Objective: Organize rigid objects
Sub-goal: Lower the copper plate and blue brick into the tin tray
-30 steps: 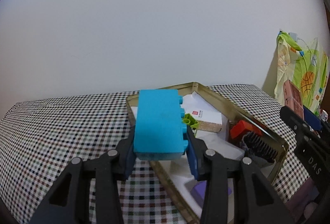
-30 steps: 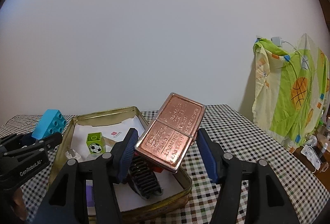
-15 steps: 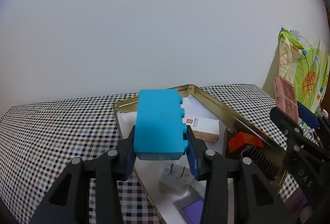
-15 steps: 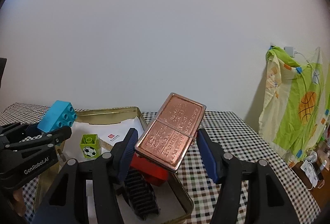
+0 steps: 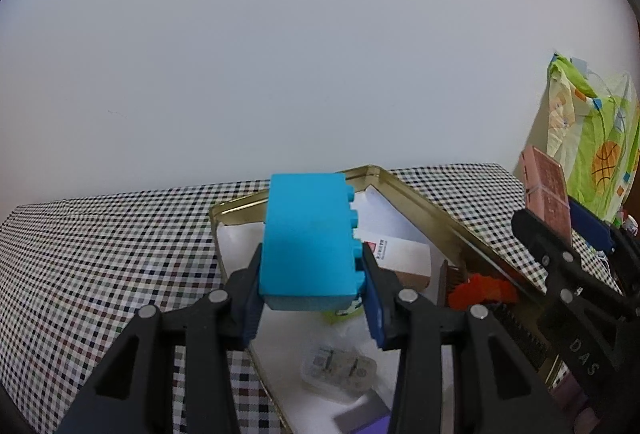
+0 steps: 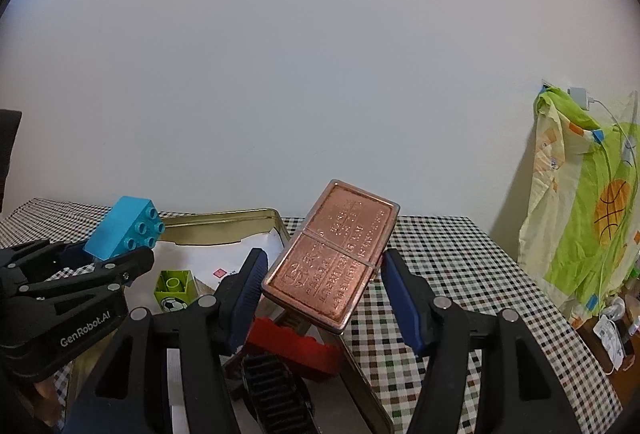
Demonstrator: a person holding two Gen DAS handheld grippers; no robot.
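My left gripper point(image 5: 310, 298) is shut on a cyan toy brick point(image 5: 306, 240) and holds it above the near left part of a gold metal tin point(image 5: 424, 202). My right gripper point(image 6: 324, 294) is shut on a copper-coloured metal bar point(image 6: 332, 254), tilted, held above the tin's right rim point(image 6: 280, 226). The cyan brick point(image 6: 126, 232) and left gripper also show at the left of the right wrist view. The bar point(image 5: 546, 190) shows at the right of the left wrist view.
In the tin lie a green football brick point(image 6: 176, 288), a red brick point(image 6: 296, 348), a black comb point(image 6: 276, 394), a white card point(image 5: 396, 254) and a small clear case point(image 5: 340, 368). A checked cloth point(image 5: 100, 254) covers the table. A patterned sheet point(image 6: 592, 218) hangs at right.
Both grippers have risen and shifted left over the tin, still holding their objects. The tin looks lower and further right in the left wrist view.
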